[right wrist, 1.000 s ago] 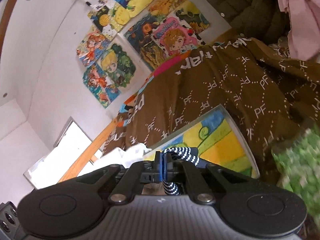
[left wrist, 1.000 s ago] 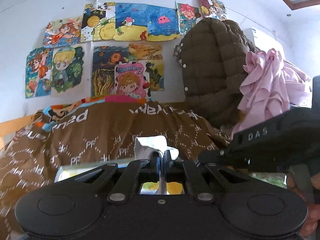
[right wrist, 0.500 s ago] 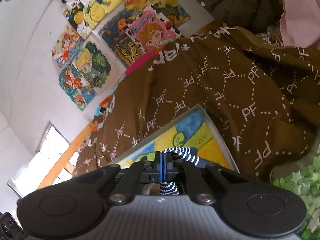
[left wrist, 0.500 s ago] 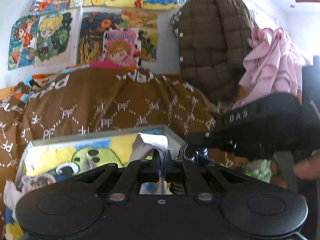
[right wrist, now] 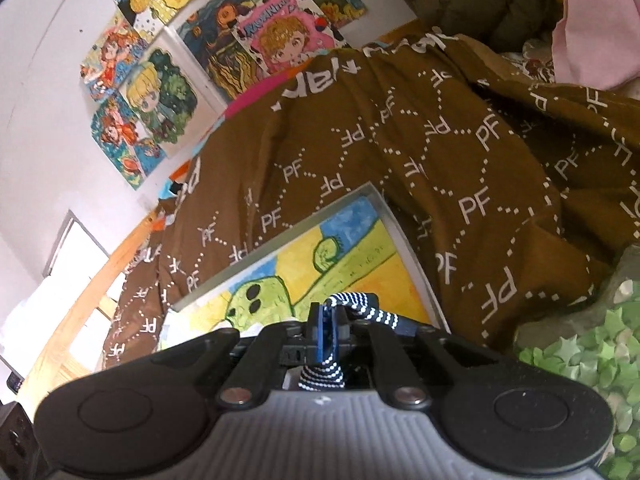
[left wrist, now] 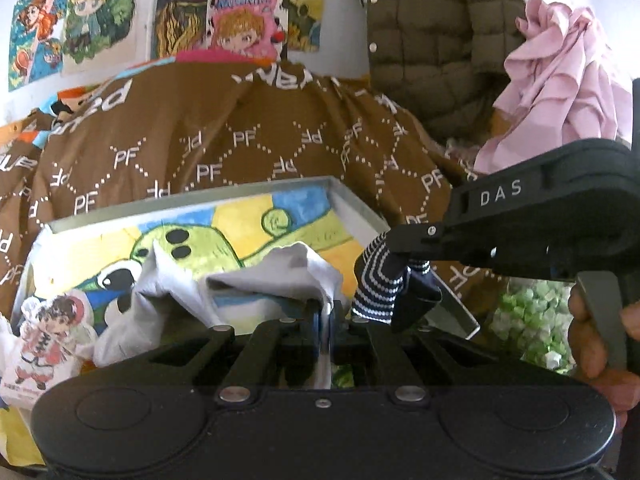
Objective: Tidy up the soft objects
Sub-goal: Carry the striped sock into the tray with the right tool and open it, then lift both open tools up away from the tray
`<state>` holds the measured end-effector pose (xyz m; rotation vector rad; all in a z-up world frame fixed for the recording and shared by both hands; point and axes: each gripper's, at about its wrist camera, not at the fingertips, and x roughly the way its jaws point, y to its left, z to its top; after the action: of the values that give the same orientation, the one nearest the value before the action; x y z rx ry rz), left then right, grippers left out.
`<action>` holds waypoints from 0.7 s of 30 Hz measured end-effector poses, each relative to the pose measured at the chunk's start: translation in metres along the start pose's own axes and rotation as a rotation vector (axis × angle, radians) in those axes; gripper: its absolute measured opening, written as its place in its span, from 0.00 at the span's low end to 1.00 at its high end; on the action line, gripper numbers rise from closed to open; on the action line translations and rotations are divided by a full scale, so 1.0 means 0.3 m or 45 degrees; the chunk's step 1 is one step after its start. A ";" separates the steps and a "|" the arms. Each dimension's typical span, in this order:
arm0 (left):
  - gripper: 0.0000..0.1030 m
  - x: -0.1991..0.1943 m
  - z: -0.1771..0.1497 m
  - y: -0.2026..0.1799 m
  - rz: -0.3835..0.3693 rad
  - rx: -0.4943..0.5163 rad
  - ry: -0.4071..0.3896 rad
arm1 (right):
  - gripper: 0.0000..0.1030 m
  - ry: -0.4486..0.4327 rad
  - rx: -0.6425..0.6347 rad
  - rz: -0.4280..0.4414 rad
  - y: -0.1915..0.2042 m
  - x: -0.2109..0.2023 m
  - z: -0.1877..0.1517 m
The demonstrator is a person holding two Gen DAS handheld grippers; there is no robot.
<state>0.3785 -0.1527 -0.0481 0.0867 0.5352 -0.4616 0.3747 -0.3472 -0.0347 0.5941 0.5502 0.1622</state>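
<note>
White cloth (left wrist: 280,276) is clamped in the left claw (left wrist: 325,322), bunched over a painted board (left wrist: 248,224) at the view's centre. At 3 o'clock, the right claw (right wrist: 326,330) is clamped on a navy dotted sock (right wrist: 362,304). Brown blanket (left wrist: 240,132) lies behind at 12 o'clock.

Left gripper (left wrist: 325,316): black body, silver screws, round recesses. Right gripper (right wrist: 327,330): grey ribbed housing, blue pads, white "DAS" lettering.
</note>
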 end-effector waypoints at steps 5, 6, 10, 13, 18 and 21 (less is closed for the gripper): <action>0.12 0.015 -0.011 -0.002 0.005 -0.005 0.076 | 0.13 0.049 0.013 -0.024 -0.013 0.010 -0.003; 0.15 0.015 -0.013 -0.002 0.010 -0.007 0.084 | 0.14 0.055 0.016 -0.026 -0.013 0.010 -0.004; 0.25 0.009 -0.013 0.001 0.018 -0.022 0.109 | 0.32 0.073 0.020 -0.034 -0.015 0.001 0.000; 0.38 -0.012 -0.008 0.003 0.014 -0.041 0.111 | 0.43 0.079 0.041 -0.024 -0.018 -0.017 0.005; 0.57 -0.074 0.013 0.002 0.017 -0.062 0.078 | 0.56 0.068 0.092 0.001 -0.029 -0.070 0.017; 0.67 -0.130 0.026 0.001 0.045 -0.069 0.041 | 0.63 0.046 0.120 0.031 -0.031 -0.119 0.025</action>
<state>0.3527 -0.1385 -0.0215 0.0512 0.5764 -0.4116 0.3486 -0.3692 -0.0190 0.6906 0.5881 0.1712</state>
